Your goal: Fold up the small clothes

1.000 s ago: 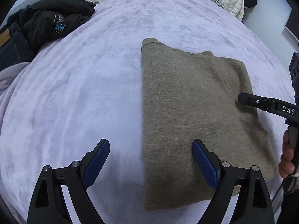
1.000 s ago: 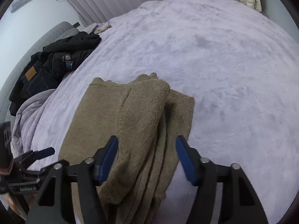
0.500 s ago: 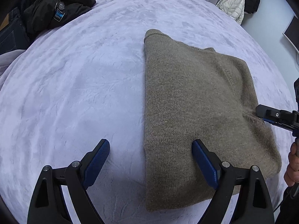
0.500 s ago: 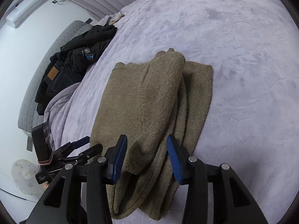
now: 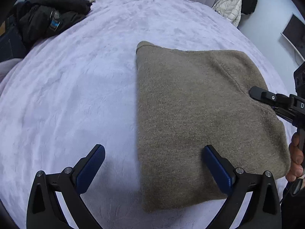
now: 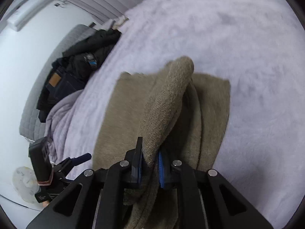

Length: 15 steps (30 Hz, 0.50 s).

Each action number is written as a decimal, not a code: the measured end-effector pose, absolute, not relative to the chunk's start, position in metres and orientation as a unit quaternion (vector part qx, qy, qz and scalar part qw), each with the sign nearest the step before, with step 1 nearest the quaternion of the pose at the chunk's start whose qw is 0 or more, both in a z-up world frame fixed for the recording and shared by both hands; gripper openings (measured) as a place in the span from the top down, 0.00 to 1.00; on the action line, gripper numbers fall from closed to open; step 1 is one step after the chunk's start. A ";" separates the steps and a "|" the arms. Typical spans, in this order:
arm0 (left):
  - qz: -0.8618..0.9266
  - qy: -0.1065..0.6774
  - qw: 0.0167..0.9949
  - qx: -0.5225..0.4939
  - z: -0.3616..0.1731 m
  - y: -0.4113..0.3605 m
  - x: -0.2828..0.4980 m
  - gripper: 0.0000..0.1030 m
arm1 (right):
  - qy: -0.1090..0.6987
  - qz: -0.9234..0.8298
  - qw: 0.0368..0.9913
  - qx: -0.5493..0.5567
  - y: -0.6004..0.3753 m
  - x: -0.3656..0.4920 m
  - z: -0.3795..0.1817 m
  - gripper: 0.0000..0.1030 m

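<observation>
Left gripper [image 5: 152, 168]: I hold it low over the bed [image 5: 76, 95], pointing along it, fingers spread wide with nothing between them.
Left fingers: my right pad [image 5: 217, 168] sits over the sweater's near part; my left pad [image 5: 90, 168] is over bare blanket, off the sweater's straight edge.
Right gripper [image 6: 149, 167]: tilted, with my hand [image 5: 295, 158] on its grip; fingers drawn in tight, pinching a raised ridge of the sweater.
Sweater [image 5: 200, 118]: tan knit, folded to a rough rectangle, lying flat on the bed ahead of my left fingers and mostly to their right.
Sweater fold [image 6: 167, 103]: a thick fuzzy roll rising from my right pads and running ahead of them, with flatter layers either side.
Dark clothes [image 5: 47, 17]: heaped far ahead, left of my left fingers.
</observation>
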<state>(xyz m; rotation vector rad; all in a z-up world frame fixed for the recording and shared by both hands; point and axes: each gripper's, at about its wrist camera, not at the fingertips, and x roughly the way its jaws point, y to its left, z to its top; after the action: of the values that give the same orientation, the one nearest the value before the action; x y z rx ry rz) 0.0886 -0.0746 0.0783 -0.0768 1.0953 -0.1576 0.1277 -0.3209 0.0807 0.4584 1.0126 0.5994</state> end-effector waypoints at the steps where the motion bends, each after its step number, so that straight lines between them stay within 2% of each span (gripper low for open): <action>1: -0.075 0.523 0.849 -0.018 0.076 -0.083 0.090 0.00 | 0.466 0.281 0.810 0.218 -0.326 0.126 0.084 0.86; 5: -0.086 0.568 0.818 0.025 0.036 -0.112 0.097 0.00 | 0.514 0.244 0.797 0.202 -0.332 0.141 0.047 0.86; 8: -0.087 0.566 0.820 0.003 0.037 -0.108 0.093 0.00 | 0.522 0.248 0.779 0.241 -0.346 0.146 0.023 0.85; 9: -0.087 0.563 0.822 0.001 0.042 -0.106 0.092 0.00 | 0.520 0.252 0.777 0.250 -0.350 0.145 0.024 0.85; 10: -0.087 0.557 0.826 0.005 0.048 -0.105 0.090 0.00 | 0.517 0.251 0.777 0.258 -0.354 0.144 0.029 0.80; 12: -0.082 0.530 0.844 0.023 0.065 -0.104 0.088 0.00 | 0.502 0.228 0.801 0.232 -0.359 0.141 0.045 0.75; 15: -0.074 0.494 0.866 0.021 0.086 -0.103 0.099 0.00 | 0.456 0.199 0.848 0.183 -0.360 0.140 0.080 0.75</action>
<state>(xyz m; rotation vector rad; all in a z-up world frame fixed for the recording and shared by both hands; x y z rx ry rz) 0.0991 -0.1025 0.0864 0.0443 1.0349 -0.1552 0.1401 -0.3599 0.0802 0.3866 0.9606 0.4189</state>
